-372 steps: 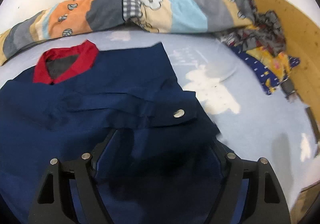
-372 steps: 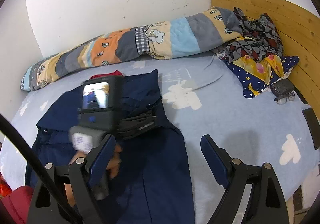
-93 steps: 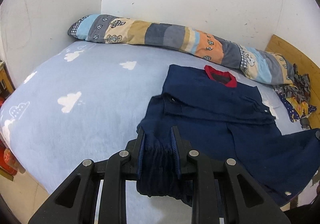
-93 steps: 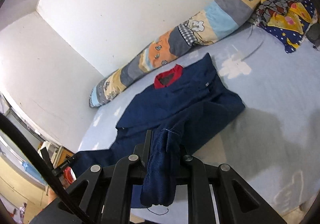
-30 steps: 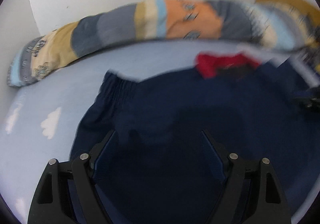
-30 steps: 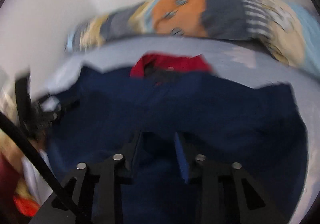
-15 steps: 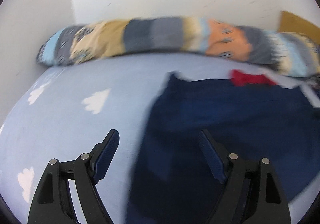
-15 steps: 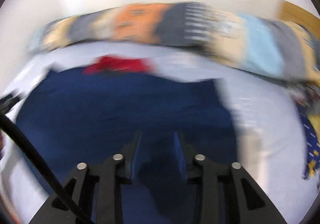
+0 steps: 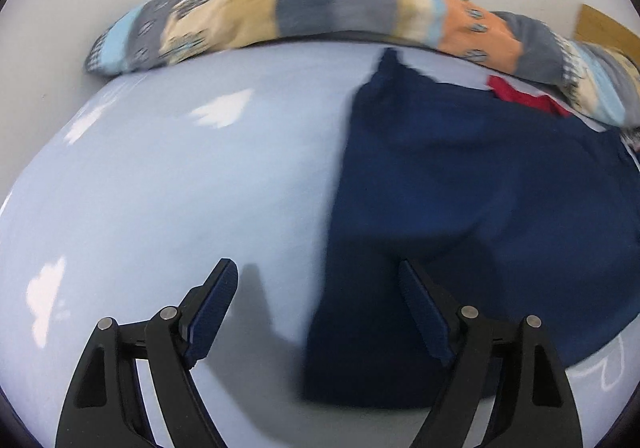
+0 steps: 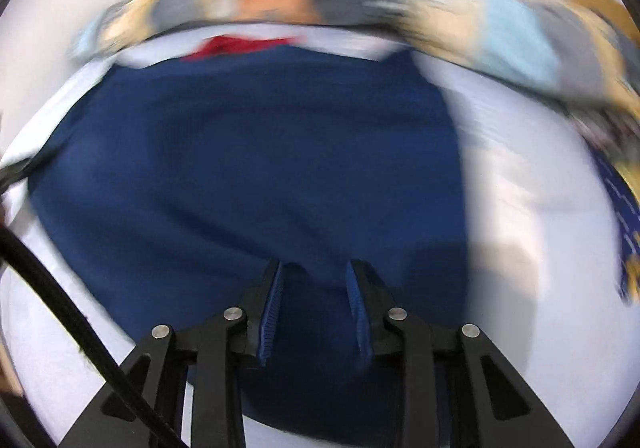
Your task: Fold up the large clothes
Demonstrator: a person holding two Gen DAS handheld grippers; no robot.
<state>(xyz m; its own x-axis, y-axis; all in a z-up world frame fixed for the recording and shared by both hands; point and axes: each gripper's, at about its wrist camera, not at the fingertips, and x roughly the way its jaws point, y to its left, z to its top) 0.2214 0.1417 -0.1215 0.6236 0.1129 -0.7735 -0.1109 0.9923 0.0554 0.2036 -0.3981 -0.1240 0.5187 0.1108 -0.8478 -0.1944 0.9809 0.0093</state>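
A navy blue jacket (image 9: 460, 175) with a red collar (image 9: 520, 95) lies folded on the pale blue bed sheet (image 9: 160, 175). My left gripper (image 9: 316, 288) is open and empty, low over the jacket's left edge. In the blurred right wrist view the jacket (image 10: 260, 167) fills the middle and the red collar (image 10: 240, 44) is at the far side. My right gripper (image 10: 314, 288) is narrowly apart with navy cloth between its pads; whether it pinches the cloth is unclear.
A long patchwork bolster (image 9: 320, 15) lies along the white wall behind the jacket. A wooden headboard (image 9: 604, 27) and a heap of patterned clothes (image 10: 624, 207) are at the right. A black cable (image 10: 60, 308) crosses the right wrist view's left side.
My left gripper has let go of the jacket hem and swung left toward the jacket's left edge. The jacket's lower half now lies folded up toward the collar. Right gripper panned right.
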